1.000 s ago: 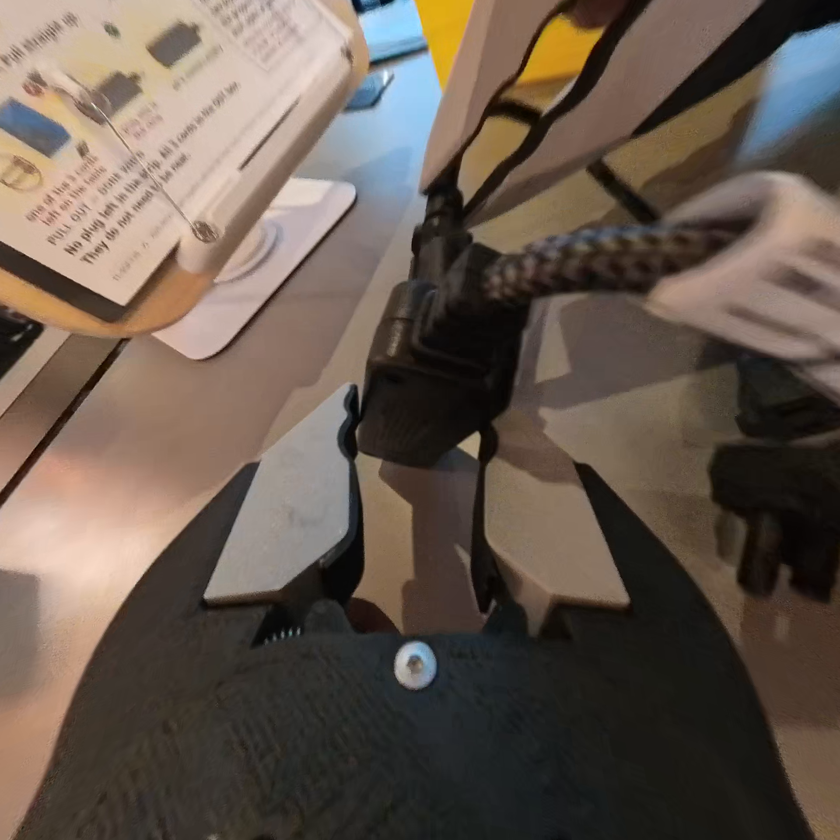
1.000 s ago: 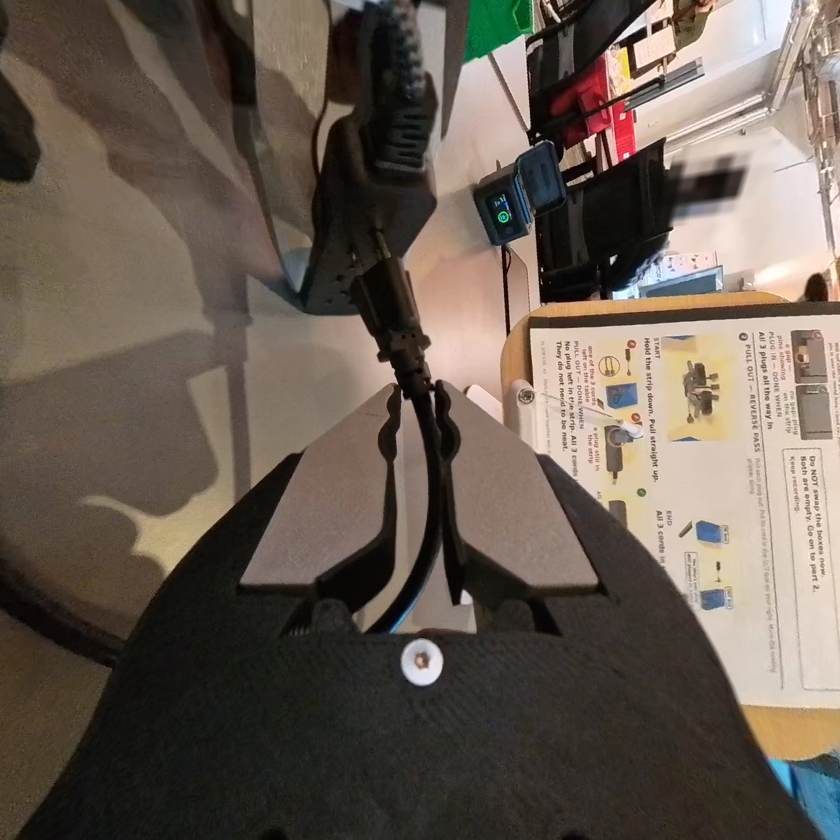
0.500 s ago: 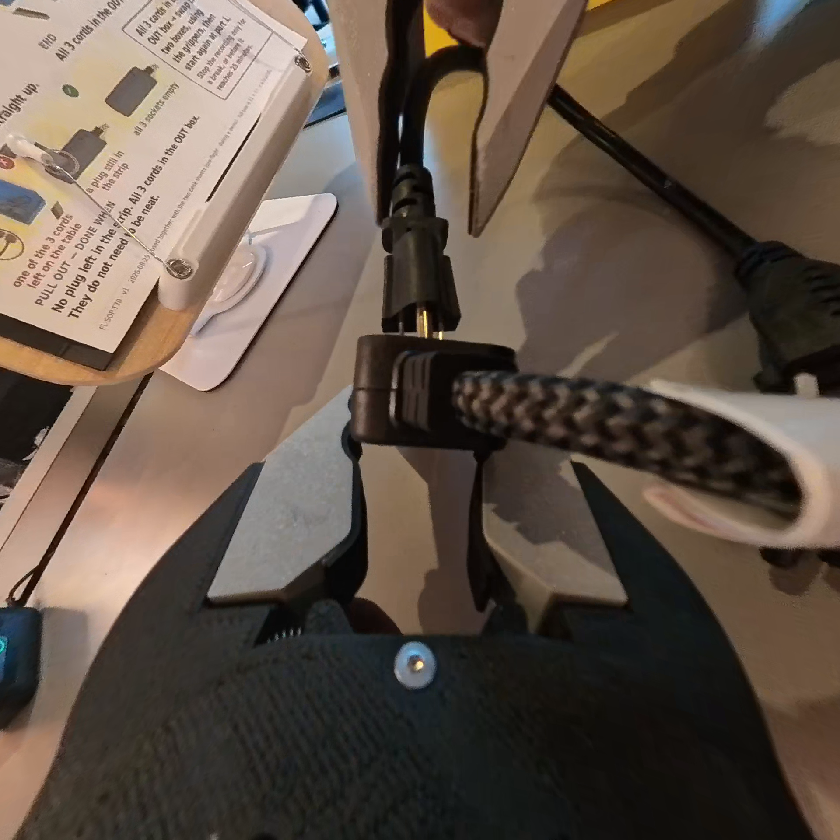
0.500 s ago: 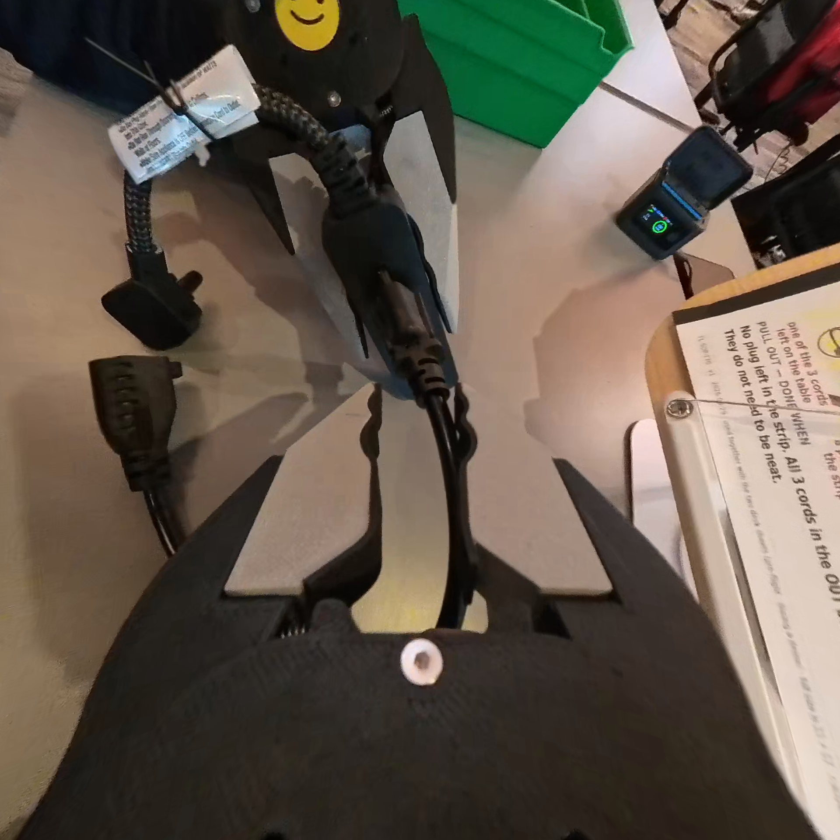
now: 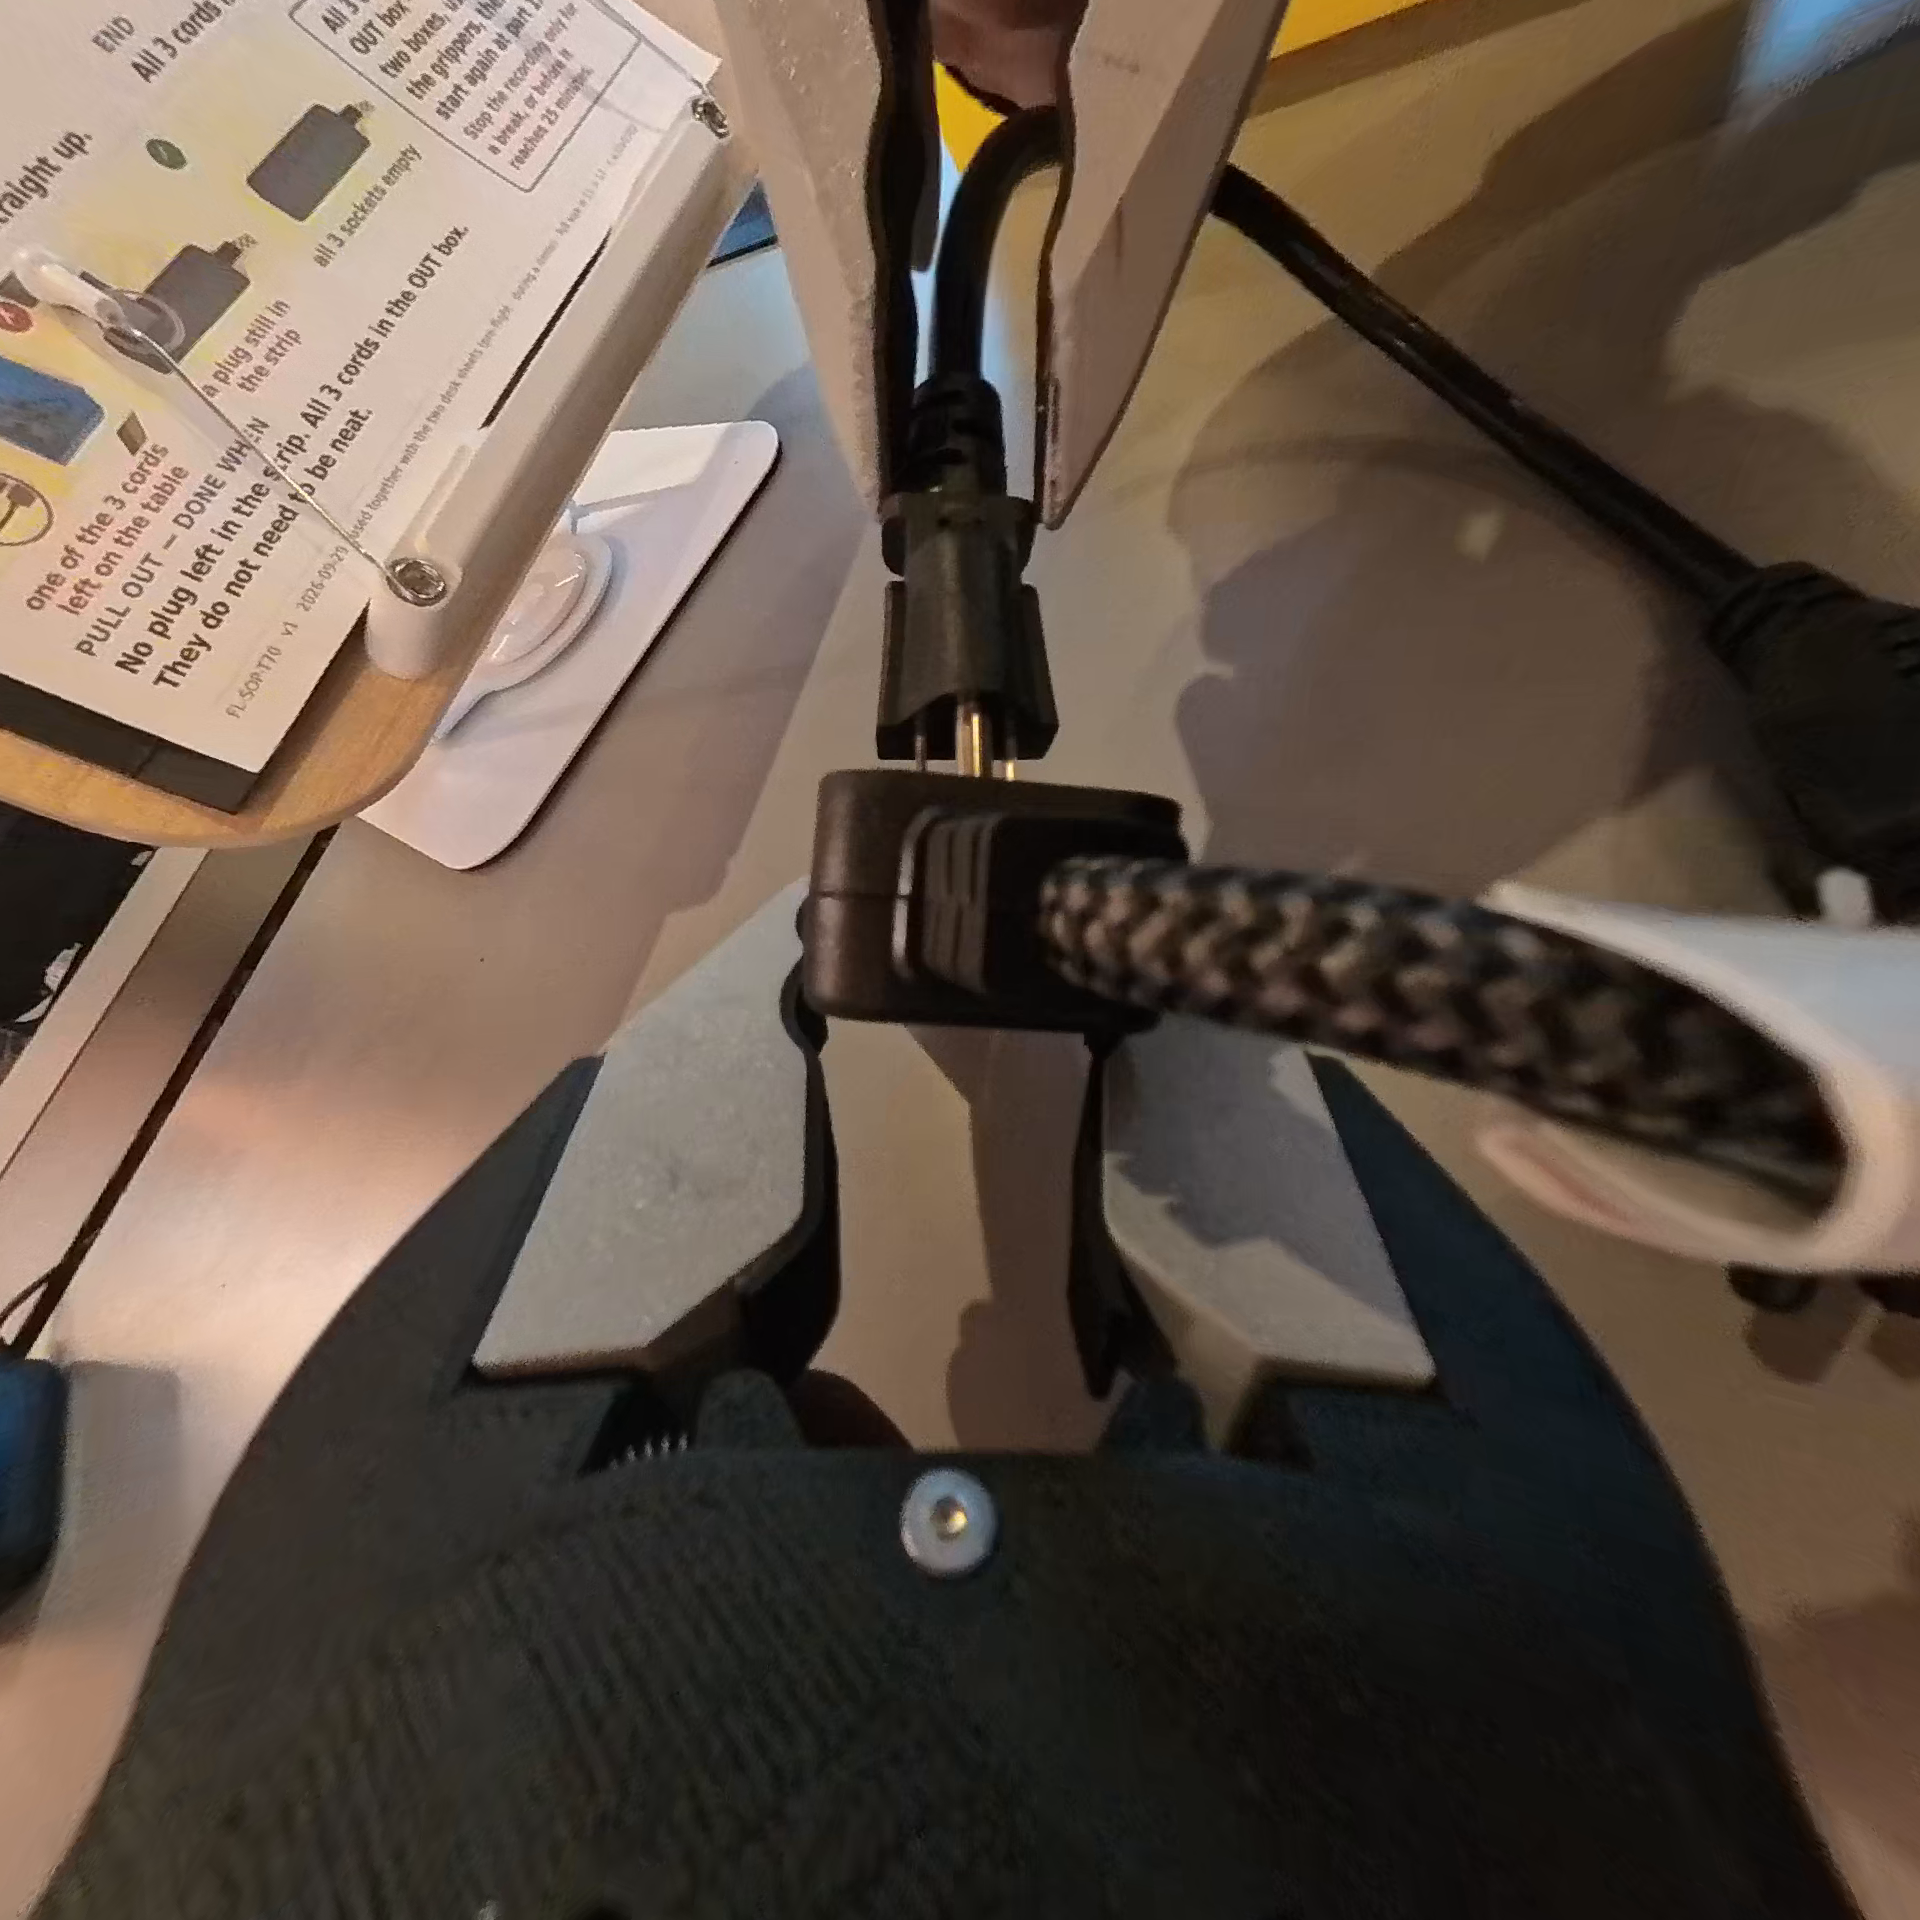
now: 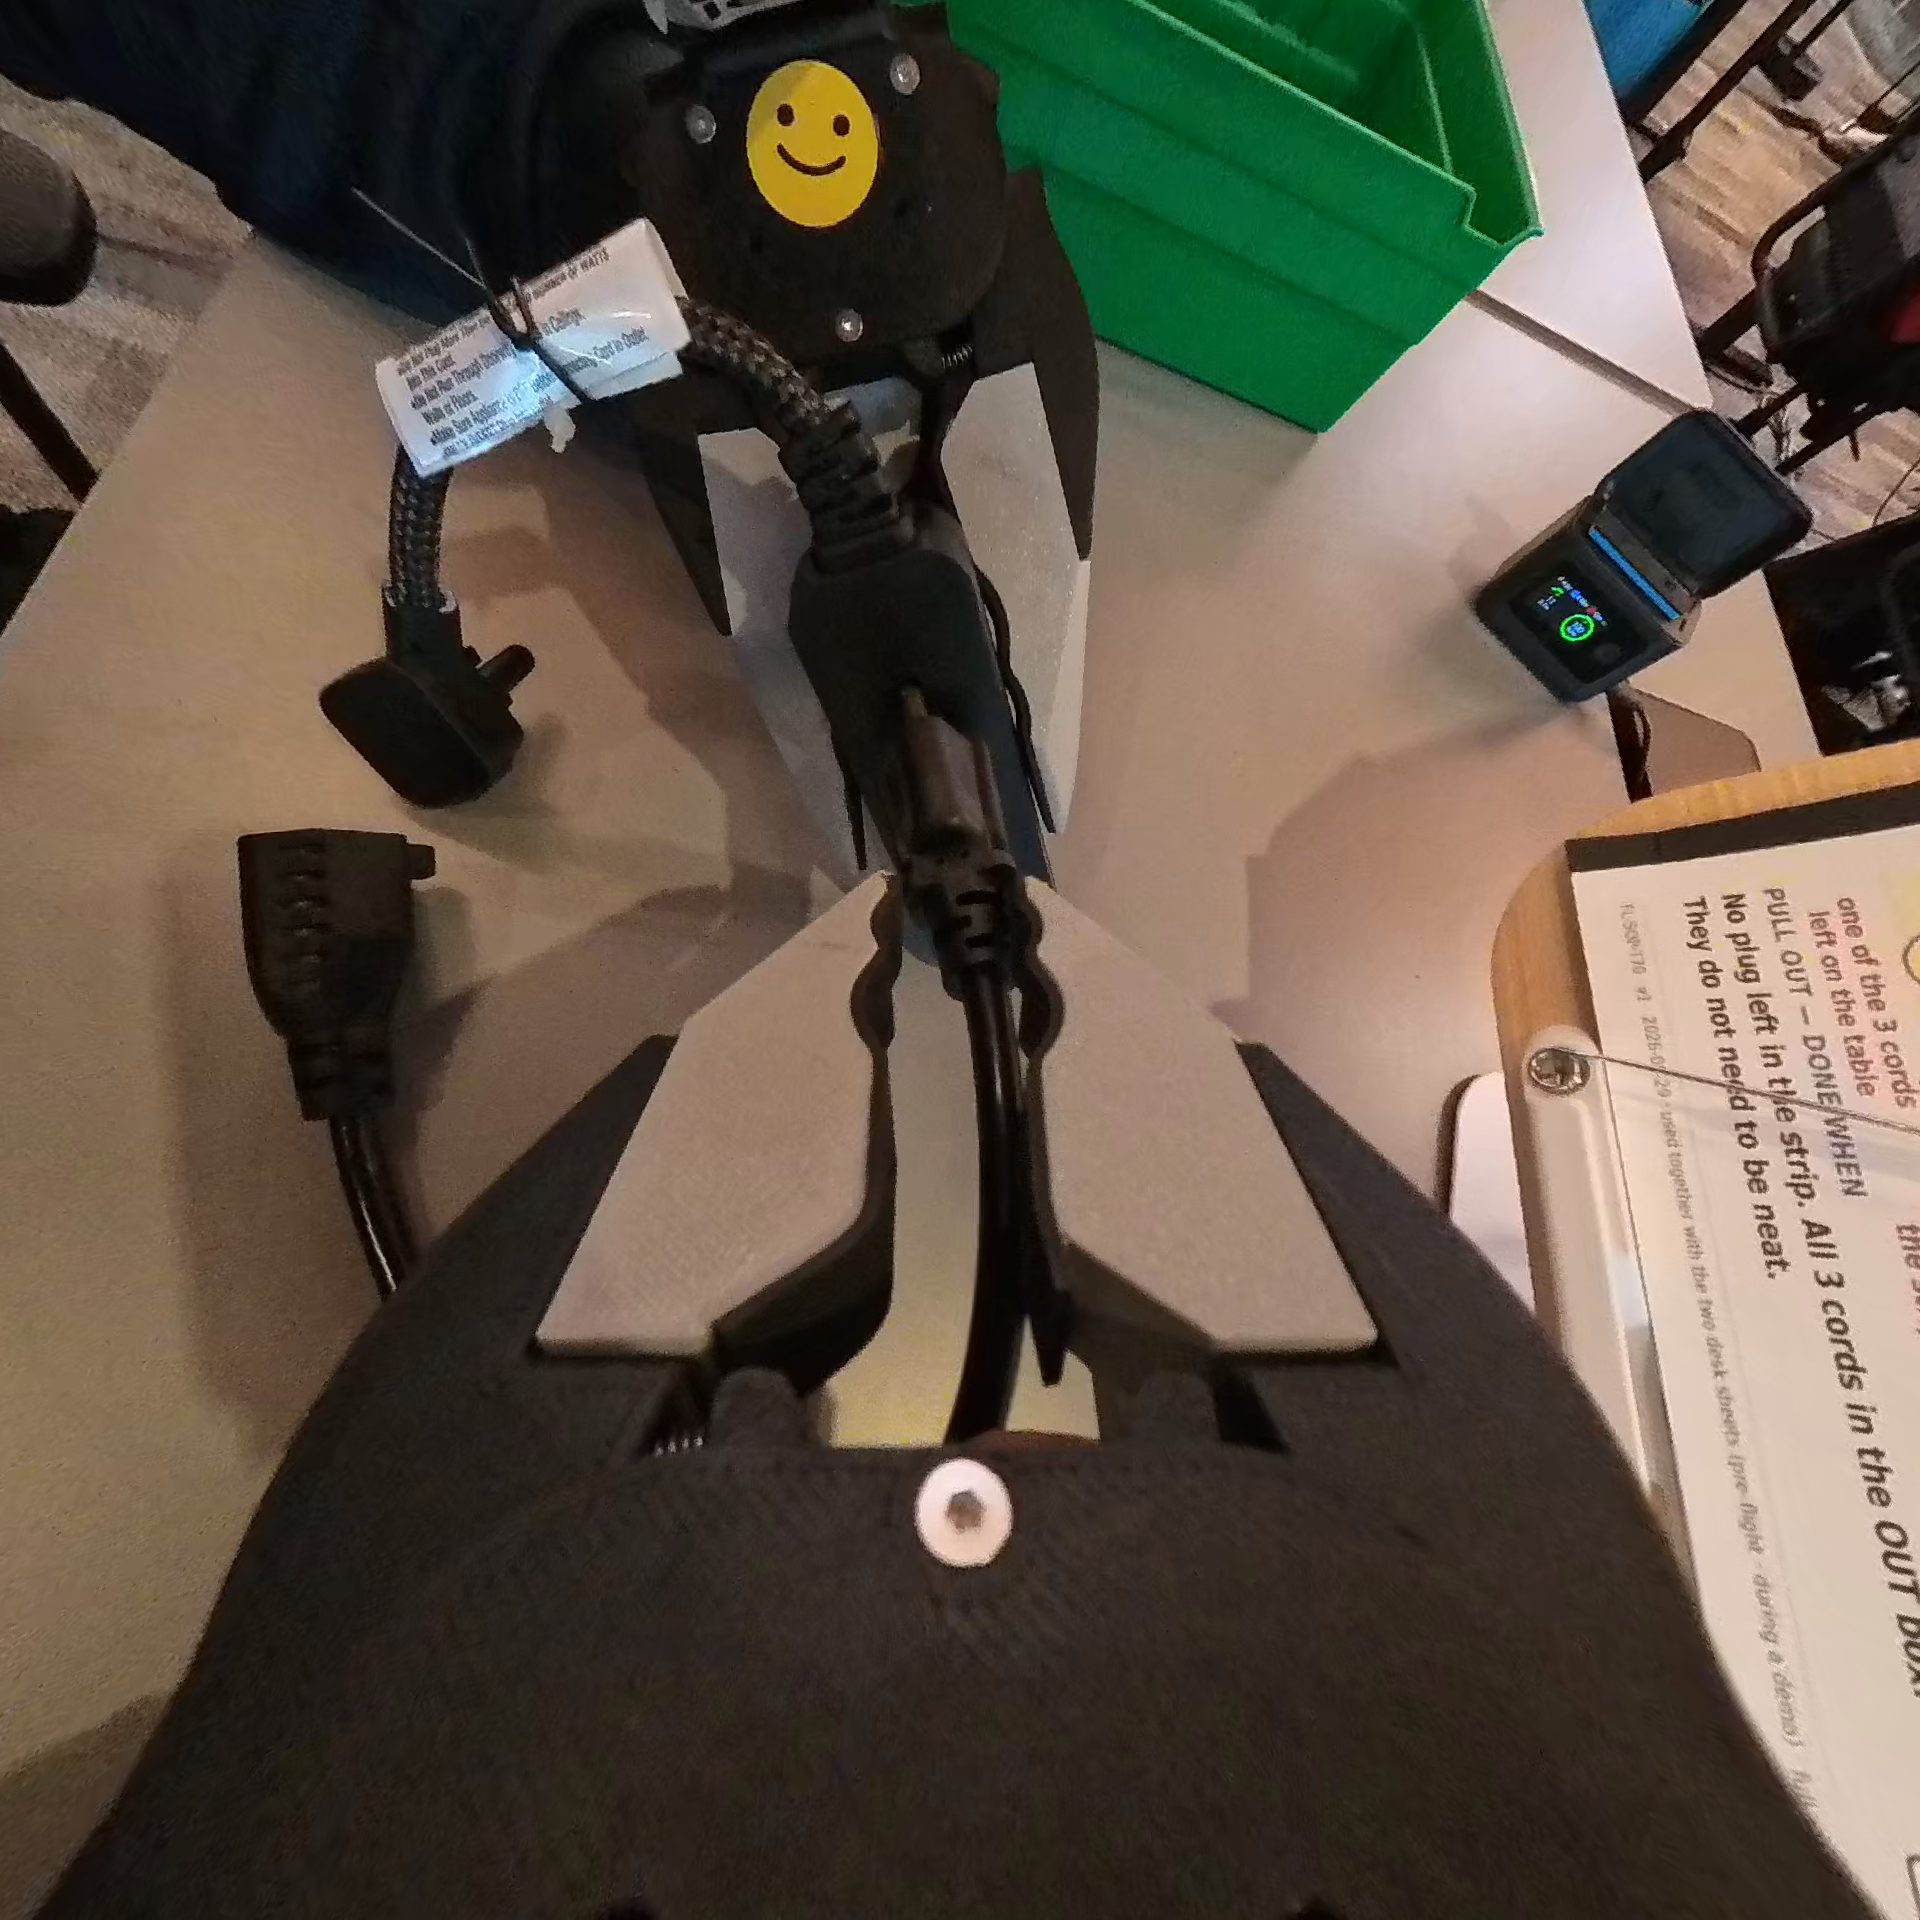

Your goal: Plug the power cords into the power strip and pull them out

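My left gripper (image 5: 951,1039) is shut on a small black power strip (image 5: 935,904), with a fingertip pressed on each side. The strip's braided cord (image 5: 1351,977) and white tag (image 5: 1714,1039) run off to the right. My right gripper (image 6: 956,935) is shut on the ribbed neck of a black plug (image 6: 961,894), and its cord runs back between the fingers. In the left wrist view the plug (image 5: 961,644) stands end-on against the strip with its metal prongs partly showing. The strip (image 6: 894,623) also shows in the right wrist view.
An instruction sheet on a wooden stand (image 5: 260,416) is at the left and also shows in the right wrist view (image 6: 1766,1143). A green bin (image 6: 1247,187) and a small lit device (image 6: 1621,582) sit behind. Another cord's black end (image 6: 322,956) and the strip's own flat plug (image 6: 426,717) lie on the table. Some 6 centimeters of space lies between my two pairs of fingers. The small lit device (image 6: 1621,582) sits 35 centimeters or so from the ends of my left fingers.
My right gripper held the thin cord, opened, slid forward and came together again on the plug's neck. My left gripper turned the strip square to the plug.
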Motion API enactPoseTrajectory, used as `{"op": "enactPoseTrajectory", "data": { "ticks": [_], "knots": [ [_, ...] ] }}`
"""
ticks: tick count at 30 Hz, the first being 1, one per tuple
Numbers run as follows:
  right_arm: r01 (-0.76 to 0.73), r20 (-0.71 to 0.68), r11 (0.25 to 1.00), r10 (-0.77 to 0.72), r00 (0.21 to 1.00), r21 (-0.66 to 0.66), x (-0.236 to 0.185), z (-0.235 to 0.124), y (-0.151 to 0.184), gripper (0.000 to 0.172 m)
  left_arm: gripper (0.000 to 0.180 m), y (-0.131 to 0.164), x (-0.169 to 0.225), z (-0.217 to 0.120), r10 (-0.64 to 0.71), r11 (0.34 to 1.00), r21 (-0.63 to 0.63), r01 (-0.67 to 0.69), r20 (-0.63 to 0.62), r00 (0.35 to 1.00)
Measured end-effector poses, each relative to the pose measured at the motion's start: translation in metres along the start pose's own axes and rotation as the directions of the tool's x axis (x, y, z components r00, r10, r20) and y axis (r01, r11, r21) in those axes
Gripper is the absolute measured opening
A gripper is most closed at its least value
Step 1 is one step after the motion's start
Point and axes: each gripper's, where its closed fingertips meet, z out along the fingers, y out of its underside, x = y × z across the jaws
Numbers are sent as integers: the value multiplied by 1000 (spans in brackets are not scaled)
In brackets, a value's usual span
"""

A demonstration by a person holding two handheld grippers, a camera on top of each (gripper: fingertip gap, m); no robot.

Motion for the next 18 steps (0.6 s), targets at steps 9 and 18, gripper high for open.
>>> {"op": "enactPoseTrajectory", "data": {
  "ticks": [9, 18],
  "knots": [
    [49, -67, 992, -57, 996, -115, -1, -3, 1, 15, 44, -4, 0, 4, -41, 999, -32, 42, 33, 999],
    [170, -93, 948, -201, 975, -269, -1, -2, -5, 12, 41, -3, -3, -4, -18, 994, -108, 25, 64, 998]
  ]
}}
